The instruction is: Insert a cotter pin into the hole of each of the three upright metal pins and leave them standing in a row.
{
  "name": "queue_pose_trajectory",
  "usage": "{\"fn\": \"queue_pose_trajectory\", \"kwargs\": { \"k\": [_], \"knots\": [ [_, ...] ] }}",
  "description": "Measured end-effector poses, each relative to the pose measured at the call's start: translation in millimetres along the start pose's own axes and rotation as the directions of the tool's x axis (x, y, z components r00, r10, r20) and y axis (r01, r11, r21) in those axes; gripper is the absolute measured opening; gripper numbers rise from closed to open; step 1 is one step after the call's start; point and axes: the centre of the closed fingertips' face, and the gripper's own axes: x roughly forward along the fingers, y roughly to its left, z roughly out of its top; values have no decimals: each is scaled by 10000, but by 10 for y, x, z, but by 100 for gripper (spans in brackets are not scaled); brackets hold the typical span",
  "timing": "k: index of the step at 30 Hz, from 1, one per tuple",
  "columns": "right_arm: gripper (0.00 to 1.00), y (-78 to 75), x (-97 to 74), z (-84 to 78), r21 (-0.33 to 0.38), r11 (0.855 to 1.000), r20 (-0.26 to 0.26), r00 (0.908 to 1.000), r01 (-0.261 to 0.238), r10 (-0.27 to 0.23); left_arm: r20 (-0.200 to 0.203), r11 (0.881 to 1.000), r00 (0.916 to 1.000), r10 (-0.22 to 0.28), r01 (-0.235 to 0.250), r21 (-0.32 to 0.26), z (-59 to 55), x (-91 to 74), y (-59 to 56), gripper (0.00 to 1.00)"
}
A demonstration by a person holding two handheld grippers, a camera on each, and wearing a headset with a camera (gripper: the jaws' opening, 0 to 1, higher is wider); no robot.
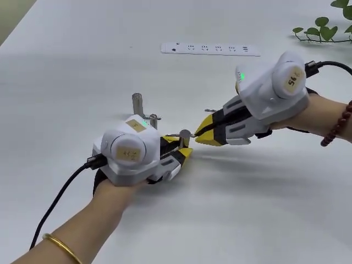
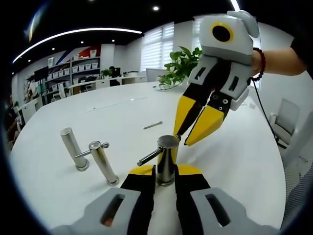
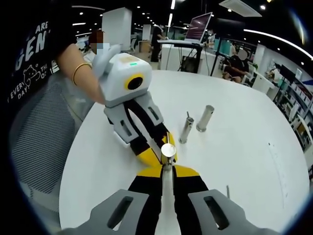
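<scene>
The left hand-held gripper (image 2: 165,172) is reaching in low over the white table (image 1: 264,209), with its black-and-yellow jaws pressed against the shaft of an upright metal pin (image 2: 167,152) and clamping it from both sides near its base. The pin is standing on the table at the near end of a short row. The right hand-held gripper (image 3: 167,170) is coming at the same pin from the opposite side, with its jaws pressed together on the near end of a thin cotter pin (image 2: 149,156). That cotter pin is passing through the hole just under the pin's flat head, and its far end is sticking out on the other side. The yellow tips of the right hand-held gripper are sitting just beside the pin's head. Next in the row, the middle metal pin (image 2: 104,164) is standing free with a fitted cotter pin (image 2: 87,151) already crossing its top. Beyond it, a bare metal pin (image 2: 73,148) is standing with nothing through it. A loose cotter pin (image 2: 153,125) is lying flat on the table, apart from the row. Farther back, a white power strip (image 1: 210,49) is lying on the table, and a leafy plant (image 1: 325,30) is trailing in at the corner.
</scene>
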Motion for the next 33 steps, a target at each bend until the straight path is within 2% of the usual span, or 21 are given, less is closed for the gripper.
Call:
{"fn": "queue_pose_trajectory", "kwargs": {
  "k": [6, 12, 22, 28, 30, 33],
  "knots": [
    [14, -22, -9, 39, 357, 9993, 231, 9996, 146, -155, 80, 10000, 10000, 18, -18, -73, 20, -43, 24, 22],
    [19, -24, 13, 131, 979, 9951, 648, 9977, 151, -215, -70, 9999, 10000, -44, 43, -161, -4, -109, 48, 26],
    [19, -10, 152, 199, 1235, 9922, 762, 9967, 189, -285, -90, 9997, 9998, -153, 151, -183, 19, -283, 48, 35],
    [17, -7, 225, 179, 1260, 9919, 582, 9981, 140, -214, -12, 9989, 9998, -220, 219, -412, 60, -393, 21, 41],
    [16, -8, 241, 164, 1255, 9920, 534, 9983, 147, -215, -2, 9993, 9999, -170, 170, -324, 62, -421, 15, 44],
    [15, 3, 261, 165, 1384, 9904, 595, 9981, 60, -144, -40, 9991, 9999, -120, 118, -399, 59, -457, 17, 48]
  ]
}}
